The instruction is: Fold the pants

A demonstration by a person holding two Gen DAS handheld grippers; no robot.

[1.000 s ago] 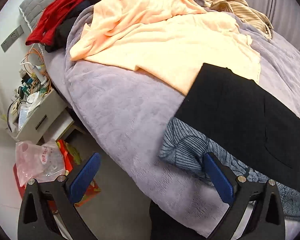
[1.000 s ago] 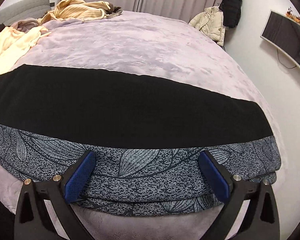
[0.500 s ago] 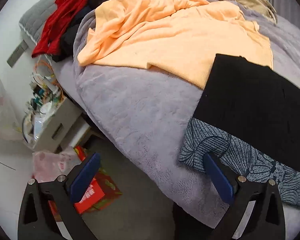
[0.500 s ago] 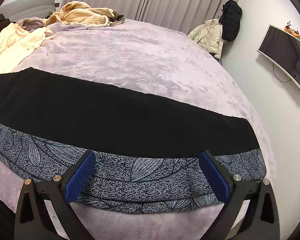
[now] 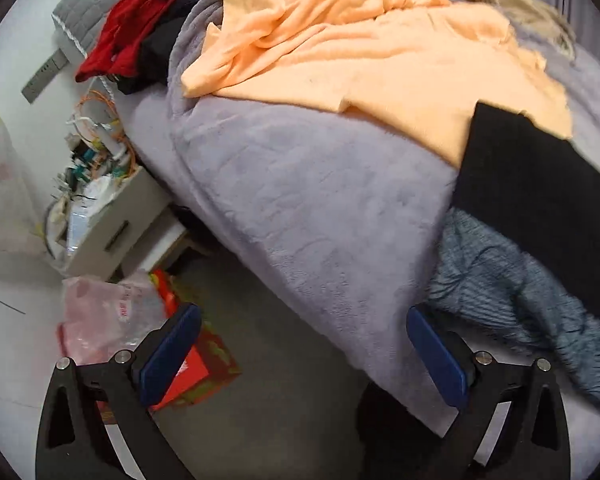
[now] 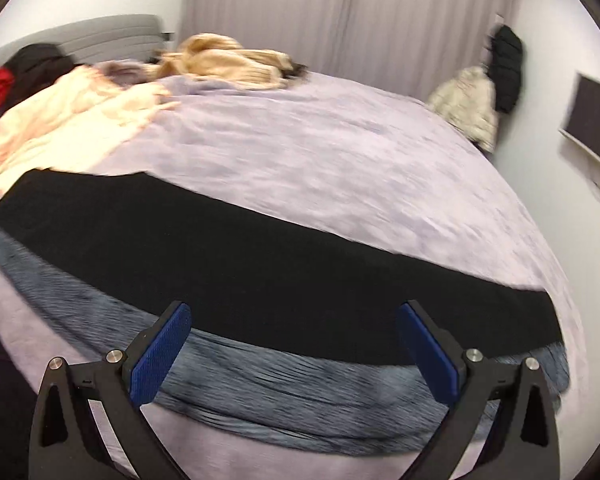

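The black pants (image 6: 268, 264) lie flat in a long band across the near edge of the bed, on top of a blue-grey leaf-print cloth (image 6: 284, 392) that shows along their near side. Both rest on the lilac blanket (image 6: 340, 168). The right gripper (image 6: 296, 350) hangs over the print cloth with its jaws spread wide, holding nothing. The left gripper (image 5: 304, 354) is off the bed's left corner, over the floor and the blanket's hanging edge, jaws also wide apart and empty; one end of the pants (image 5: 540, 184) lies to its right. A peach garment (image 5: 360, 52) sprawls toward the bed's far left corner, and a red garment (image 5: 140, 12) beyond it.
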